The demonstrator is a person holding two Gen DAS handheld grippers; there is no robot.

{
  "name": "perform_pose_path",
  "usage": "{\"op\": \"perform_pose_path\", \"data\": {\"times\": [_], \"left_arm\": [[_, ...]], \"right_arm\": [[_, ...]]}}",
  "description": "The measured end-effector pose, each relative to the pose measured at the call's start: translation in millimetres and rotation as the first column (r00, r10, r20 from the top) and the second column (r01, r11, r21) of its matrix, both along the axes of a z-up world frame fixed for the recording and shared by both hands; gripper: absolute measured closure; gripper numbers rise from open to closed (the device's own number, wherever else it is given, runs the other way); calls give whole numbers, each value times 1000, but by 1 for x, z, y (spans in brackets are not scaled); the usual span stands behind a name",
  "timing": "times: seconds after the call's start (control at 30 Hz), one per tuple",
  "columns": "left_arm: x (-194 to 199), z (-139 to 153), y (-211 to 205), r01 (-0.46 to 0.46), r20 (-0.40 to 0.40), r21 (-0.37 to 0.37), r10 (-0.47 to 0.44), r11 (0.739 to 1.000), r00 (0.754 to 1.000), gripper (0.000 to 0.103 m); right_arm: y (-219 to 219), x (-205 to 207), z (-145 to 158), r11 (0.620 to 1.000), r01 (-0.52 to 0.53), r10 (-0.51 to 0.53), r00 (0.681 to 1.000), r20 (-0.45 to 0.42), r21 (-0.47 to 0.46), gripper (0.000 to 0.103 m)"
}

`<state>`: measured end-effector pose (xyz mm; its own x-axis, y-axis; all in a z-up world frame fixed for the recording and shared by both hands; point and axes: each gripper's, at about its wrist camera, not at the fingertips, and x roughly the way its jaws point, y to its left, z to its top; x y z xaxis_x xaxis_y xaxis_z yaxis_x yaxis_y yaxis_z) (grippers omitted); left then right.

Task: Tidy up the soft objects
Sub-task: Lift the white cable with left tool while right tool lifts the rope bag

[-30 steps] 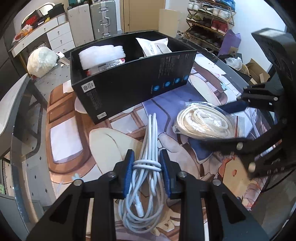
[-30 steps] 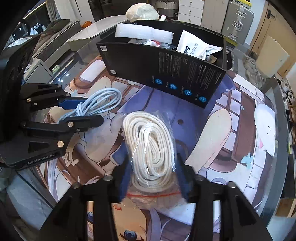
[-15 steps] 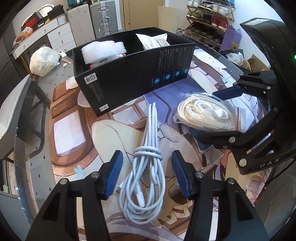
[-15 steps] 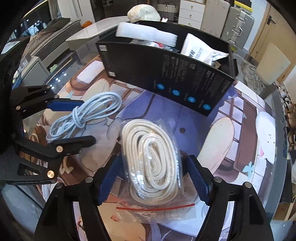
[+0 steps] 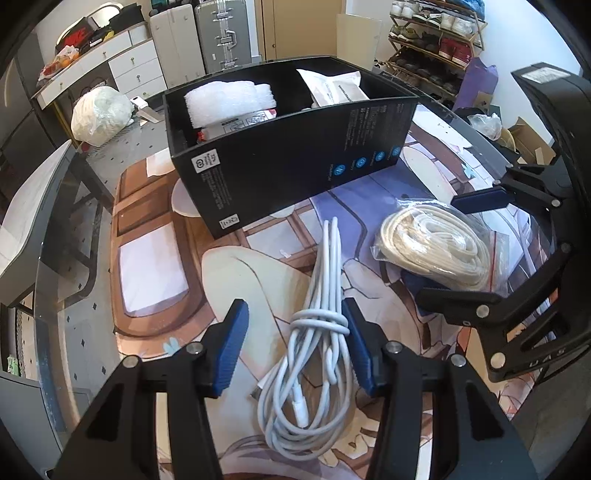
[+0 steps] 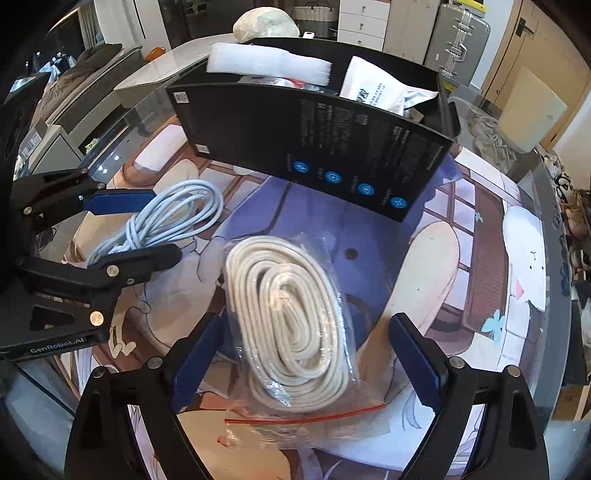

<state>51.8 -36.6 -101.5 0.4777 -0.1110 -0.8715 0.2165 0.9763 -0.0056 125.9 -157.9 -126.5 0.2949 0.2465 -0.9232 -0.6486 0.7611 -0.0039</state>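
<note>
A coiled white cable (image 5: 317, 332) lies on the printed mat between the blue pads of my left gripper (image 5: 293, 314). Its jaws are closing; the left pad stands clear of the cable and the right pad is right beside it. A clear bag of cream rope (image 6: 291, 306) lies between the pads of my right gripper (image 6: 308, 325), whose jaws are opening wide with gaps on both sides. Behind both stands a black box (image 5: 295, 166) holding white foam (image 5: 229, 101) and a white packet (image 5: 336, 86). The right wrist view shows the left gripper (image 6: 159, 225) around the cable (image 6: 173, 218).
The picture mat (image 6: 436, 258) covers a glass table whose edge curves at the right (image 6: 554, 229). A white bundle (image 5: 99, 114) sits behind the box. Suitcases (image 5: 221, 33), drawers (image 5: 136, 70) and a shoe rack (image 5: 436, 37) stand along the walls.
Both grippers have let go: the left one opened off the white cable, the right one spread wider off the bagged rope. Both things lie on the mat where they were.
</note>
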Motion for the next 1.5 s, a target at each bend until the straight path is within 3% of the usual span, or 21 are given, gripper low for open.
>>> {"op": "perform_pose_path", "data": {"times": [0.33, 0.4, 0.47, 0.53, 0.57, 0.63, 0.77, 1.27, 1.5], "left_arm": [[-7, 0, -8, 21, -8, 5, -20, 1000, 1000, 49], [-7, 1, -9, 23, -10, 2, -23, 1000, 1000, 50], [-7, 1, -9, 28, -8, -3, -28, 1000, 1000, 55], [-8, 2, -13, 52, 1, -1, -52, 999, 999, 74], [-8, 2, -14, 58, 1, 3, -58, 998, 998, 74], [-7, 3, -15, 59, 3, 8, -59, 998, 998, 75], [-6, 4, -16, 62, 7, 13, -62, 998, 998, 76], [-12, 27, -9, 62, 104, -26, -58, 998, 993, 77], [-7, 13, -11, 55, 54, -22, -54, 998, 997, 77]], "right_arm": [[-3, 0, 0, 1000, -3, 3, 1000, 8, 7, 11], [-3, -2, 1, 1000, -10, 10, 1000, 8, 9, 15], [0, -4, 2, 1000, -23, 23, 1000, 11, 17, 32], [2, -8, 5, 999, -40, 40, 999, 18, 25, 45], [3, -10, 7, 999, -47, 46, 999, 20, 28, 54], [3, -13, 8, 998, -50, 50, 999, 22, 32, 61], [1, -13, 10, 998, -43, 42, 999, 24, 38, 68], [-6, -20, 34, 992, -18, 9, 997, 73, 126, 72], [-5, -20, 29, 993, -26, 20, 998, 58, 115, 72]]}}
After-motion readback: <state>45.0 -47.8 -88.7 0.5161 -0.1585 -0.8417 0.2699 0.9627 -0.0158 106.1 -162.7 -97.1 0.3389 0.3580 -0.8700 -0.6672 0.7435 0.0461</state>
